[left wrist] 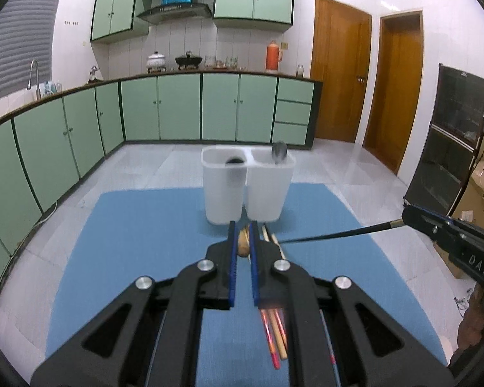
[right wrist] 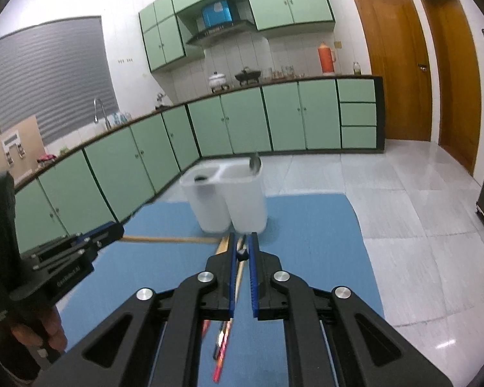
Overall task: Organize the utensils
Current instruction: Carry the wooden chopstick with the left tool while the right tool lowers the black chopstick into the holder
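A blue mat [left wrist: 145, 242] lies on the pale tiled floor [right wrist: 419, 213], and on it, near its far edge, stands a white two-compartment holder [left wrist: 247, 187]. A dark utensil head [left wrist: 235, 161] shows in its left compartment, and a grey spoon bowl [left wrist: 279, 153] rises above the rim of its right compartment.

The left tool [left wrist: 243, 230] has its blue-padded fingers drawn narrow around a wooden utensil [left wrist: 244, 242], which sits between the pads just in front of the holder. In the right wrist view this utensil's wooden handle [right wrist: 171, 239] runs level from the left tool [right wrist: 108, 233] across the mat toward the middle.

The right tool [right wrist: 243, 242] is likewise nearly closed, pinching a dark chopstick [right wrist: 242, 253] at its end. In the left wrist view the right tool [left wrist: 413, 216] enters from the right side, and the dark chopstick [left wrist: 335, 233] reaches from it down to the mat near the holder's base.

More chopsticks [left wrist: 276, 338], red and tan, lie on the mat beneath both tools, pointing roughly toward the holder.

Green cabinets [left wrist: 177, 109] line the far walls.
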